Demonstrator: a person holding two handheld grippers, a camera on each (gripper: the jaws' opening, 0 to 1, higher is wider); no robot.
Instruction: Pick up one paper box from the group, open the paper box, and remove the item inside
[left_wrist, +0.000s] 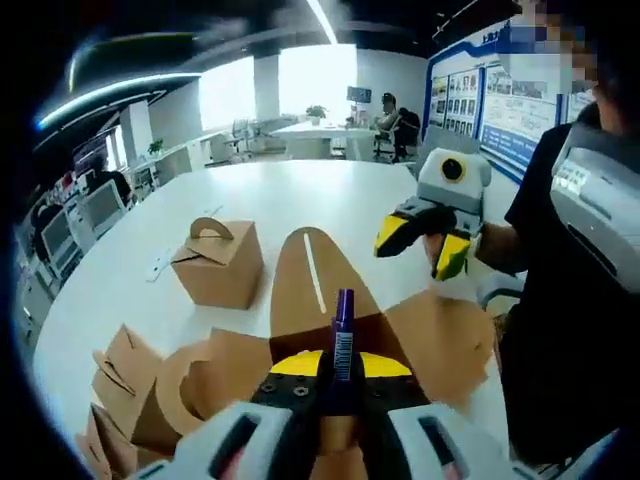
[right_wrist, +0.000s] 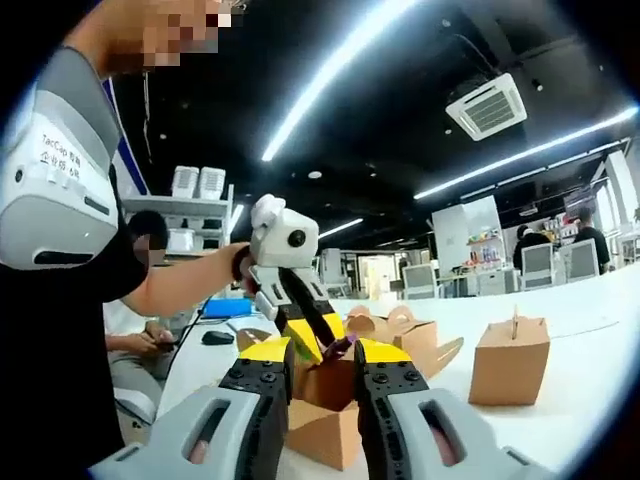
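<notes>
Bare table (left_wrist: 330, 195) lies open toward 12 o'clock. A closed box (left_wrist: 218, 262) stands at 10 o'clock, more boxes (left_wrist: 125, 385) crowd 8 o'clock. The right gripper (left_wrist: 425, 245) hangs at 2 o'clock.

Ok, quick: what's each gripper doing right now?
Left gripper: shut on the purple marker, lifted above the opened paper box.
Right gripper: open, holding nothing.

My left gripper (left_wrist: 338, 366) has its yellow-tipped jaws closed on the purple marker (left_wrist: 343, 335), pinching its lower part so it stands up between them, above the opened paper box (left_wrist: 440, 335). My right gripper (left_wrist: 428, 243) hangs in the air to the right of that marker, jaws parted and angled downward, nothing between them. My hand grips its handle, bare forearm bent back toward my dark-sleeved body.
</notes>
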